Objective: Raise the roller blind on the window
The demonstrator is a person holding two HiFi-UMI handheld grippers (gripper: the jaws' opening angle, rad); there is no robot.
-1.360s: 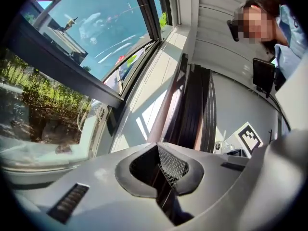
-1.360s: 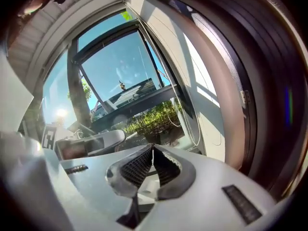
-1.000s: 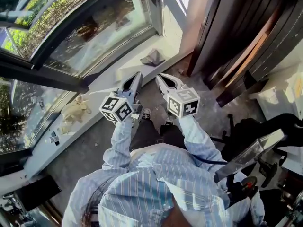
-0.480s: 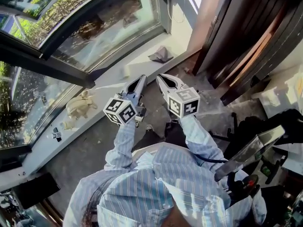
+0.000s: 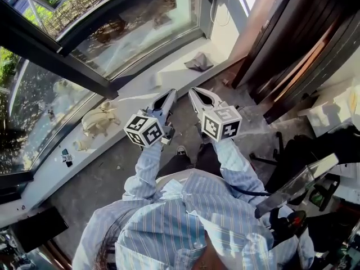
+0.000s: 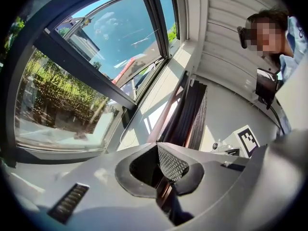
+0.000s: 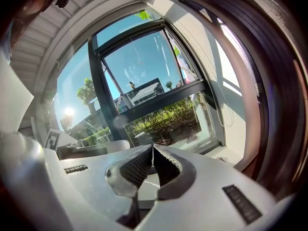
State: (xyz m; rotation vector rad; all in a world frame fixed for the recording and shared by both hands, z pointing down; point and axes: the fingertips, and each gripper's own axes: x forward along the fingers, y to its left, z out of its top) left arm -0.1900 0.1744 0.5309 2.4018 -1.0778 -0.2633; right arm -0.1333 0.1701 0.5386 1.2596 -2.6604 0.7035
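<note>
We hold the left gripper (image 5: 168, 93) and right gripper (image 5: 194, 91) shut and empty, nothing being within reach, aimed at the window (image 5: 135, 27), whose glass lies bare of blind, cord (image 7: 218, 109) hanging far right.

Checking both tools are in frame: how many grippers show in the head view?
2. The left gripper extends from the person's left sleeve and the right gripper sits just beside it. Both point toward the window sill. None appears hidden.

We see a large dark-framed glass window (image 5: 140, 27) above a white sill (image 5: 180, 66), a grey concrete floor (image 5: 107, 167), and dark brown wooden panels (image 5: 304, 38) at the right; strong sunlight enters.
</note>
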